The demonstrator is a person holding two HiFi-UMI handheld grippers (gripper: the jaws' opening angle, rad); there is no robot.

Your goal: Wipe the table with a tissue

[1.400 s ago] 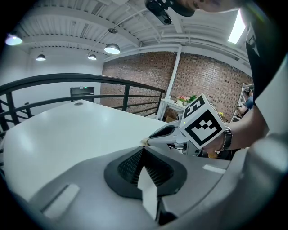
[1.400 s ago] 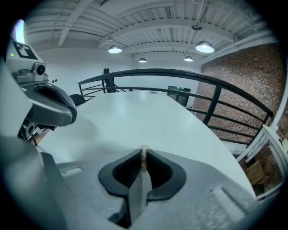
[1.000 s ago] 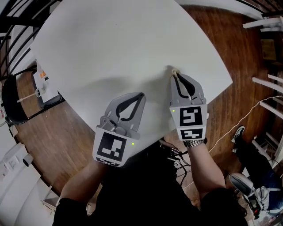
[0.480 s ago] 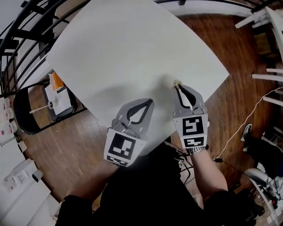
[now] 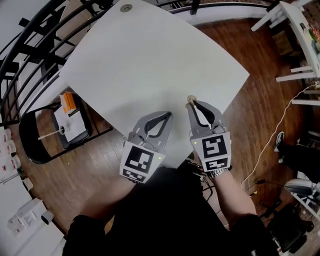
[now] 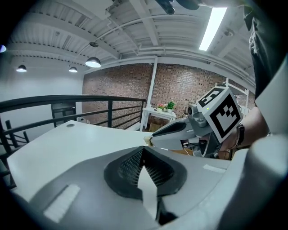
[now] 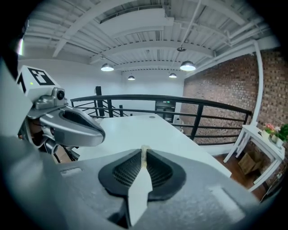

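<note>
I'm in the wiping step. My right gripper (image 5: 193, 104) is clamped on a small tissue wad (image 5: 190, 99) over the near part of the bench (image 5: 150, 55). My left gripper (image 5: 168, 115) is shut and empty, just beside it. Next, I reckon, comes a sweep across the bare top; nothing blocks it. A chair (image 5: 50, 130) stands well to the left.

The right gripper (image 5: 192, 102) and the tissue (image 5: 190, 99) at its tips have drawn back across the desk (image 5: 150, 60) toward the person and now sit close to its near corner. The left gripper (image 5: 169, 114) has moved in nearer to the right one. The desk's far corner, with a round grommet (image 5: 126, 7), has come into view.
</note>
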